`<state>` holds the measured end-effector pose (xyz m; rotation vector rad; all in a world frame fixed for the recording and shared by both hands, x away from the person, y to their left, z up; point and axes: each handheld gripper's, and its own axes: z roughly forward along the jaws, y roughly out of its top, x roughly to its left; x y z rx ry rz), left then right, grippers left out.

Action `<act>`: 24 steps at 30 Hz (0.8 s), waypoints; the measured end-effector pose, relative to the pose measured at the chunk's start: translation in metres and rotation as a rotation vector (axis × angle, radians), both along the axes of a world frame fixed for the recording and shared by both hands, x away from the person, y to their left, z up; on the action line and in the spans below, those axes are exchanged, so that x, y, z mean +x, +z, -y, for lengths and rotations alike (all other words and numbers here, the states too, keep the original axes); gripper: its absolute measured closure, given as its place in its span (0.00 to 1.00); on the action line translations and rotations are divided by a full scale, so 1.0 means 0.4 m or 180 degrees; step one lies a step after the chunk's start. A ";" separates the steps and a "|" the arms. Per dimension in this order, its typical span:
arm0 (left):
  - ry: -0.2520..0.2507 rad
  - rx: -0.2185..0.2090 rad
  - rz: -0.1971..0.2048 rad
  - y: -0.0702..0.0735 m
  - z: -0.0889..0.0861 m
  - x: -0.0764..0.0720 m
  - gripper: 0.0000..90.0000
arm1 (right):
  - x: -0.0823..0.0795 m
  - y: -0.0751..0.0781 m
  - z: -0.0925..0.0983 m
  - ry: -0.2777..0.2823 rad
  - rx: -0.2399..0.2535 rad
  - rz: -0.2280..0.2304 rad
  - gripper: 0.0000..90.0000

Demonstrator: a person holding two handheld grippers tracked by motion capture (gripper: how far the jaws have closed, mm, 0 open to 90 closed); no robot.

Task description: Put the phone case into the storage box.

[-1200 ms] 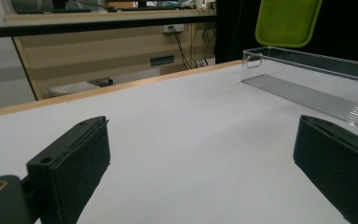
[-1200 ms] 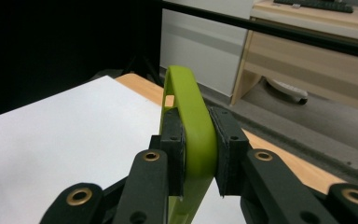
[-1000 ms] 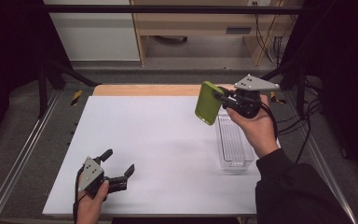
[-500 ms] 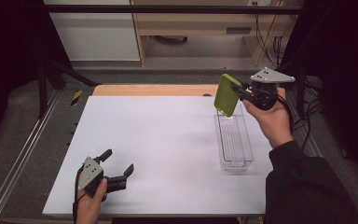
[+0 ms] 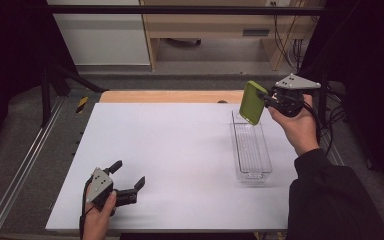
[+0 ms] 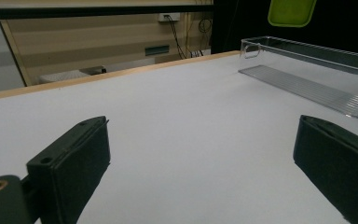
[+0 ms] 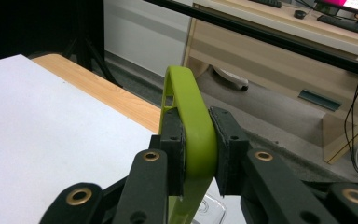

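My right gripper [image 5: 266, 101] is shut on a lime-green flat lid [image 5: 253, 102], holding it upright in the air above the far end of a clear plastic tray [image 5: 251, 149]. In the right gripper view both pads clamp the lid's rim [image 7: 192, 140]. The left gripper [image 5: 128, 173] rests low at the table's near left, jaws wide open with nothing between them. From the left gripper view the clear tray [image 6: 307, 74] lies ahead to the right, with the green lid [image 6: 291, 11] hanging above it.
The white table top [image 5: 170, 150] has a wooden strip [image 5: 170, 96] along its far edge. Metal rails [image 5: 25, 165] run along the left side. Shelving and cables stand beyond the table.
The right hand has carried the green lid rightward and a bit farther back, from over the tray's left side to above its far end. The left gripper has stayed put.
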<state>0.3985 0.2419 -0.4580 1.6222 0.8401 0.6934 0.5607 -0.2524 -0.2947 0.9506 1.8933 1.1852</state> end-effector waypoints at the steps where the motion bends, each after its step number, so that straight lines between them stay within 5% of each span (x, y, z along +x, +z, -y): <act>1: -0.0004 0.0002 -0.0004 0.000 0.000 0.000 0.04 | 0.000 0.000 0.000 0.0000 0.0000 0.0000 0.85; 24: -0.0023 0.0031 -0.0046 -0.007 0.003 0.008 0.03 | 0.063 -0.073 -0.007 0.0002 -0.0132 -0.0225 0.85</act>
